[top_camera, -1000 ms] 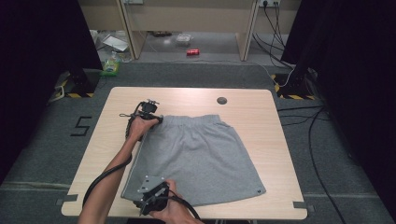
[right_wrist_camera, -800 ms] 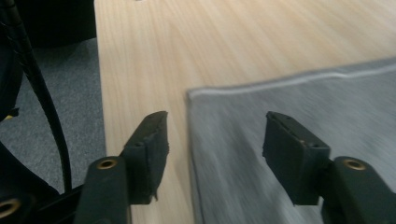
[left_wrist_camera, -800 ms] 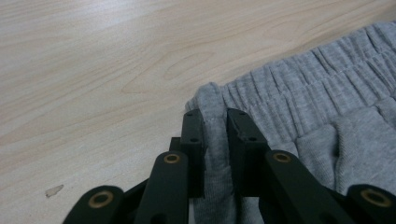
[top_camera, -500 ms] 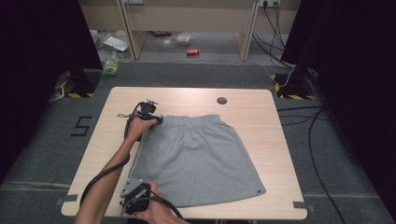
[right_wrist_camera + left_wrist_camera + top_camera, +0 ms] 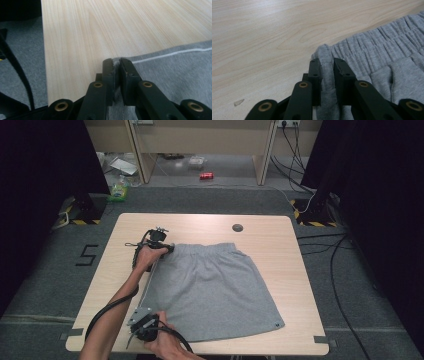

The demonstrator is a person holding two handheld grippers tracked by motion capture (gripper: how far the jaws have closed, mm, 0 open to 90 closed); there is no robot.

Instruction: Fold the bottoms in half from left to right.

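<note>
Grey shorts (image 5: 210,290) lie flat on the wooden table (image 5: 280,245), elastic waistband at the far side. My left gripper (image 5: 167,247) is at the waistband's left corner. In the left gripper view the left gripper (image 5: 327,62) is shut on a fold of the gathered waistband (image 5: 374,42). My right gripper (image 5: 145,320) sits at the near left hem corner. Its jaws have just been closing, and in the right gripper view the right gripper (image 5: 115,61) pinches that corner of the grey fabric (image 5: 175,75), beside a thin white side stripe (image 5: 172,52).
A round cable port (image 5: 238,227) sits near the table's far edge. The table's left edge (image 5: 45,62) runs close beside my right gripper, with grey carpet beyond it. A red can (image 5: 206,175) lies on the floor past the table, and cables (image 5: 345,285) trail at the right.
My right gripper has slid left along the near hem to the shorts' corner and closed its jaws on it. The left gripper has kept still on the waistband.
</note>
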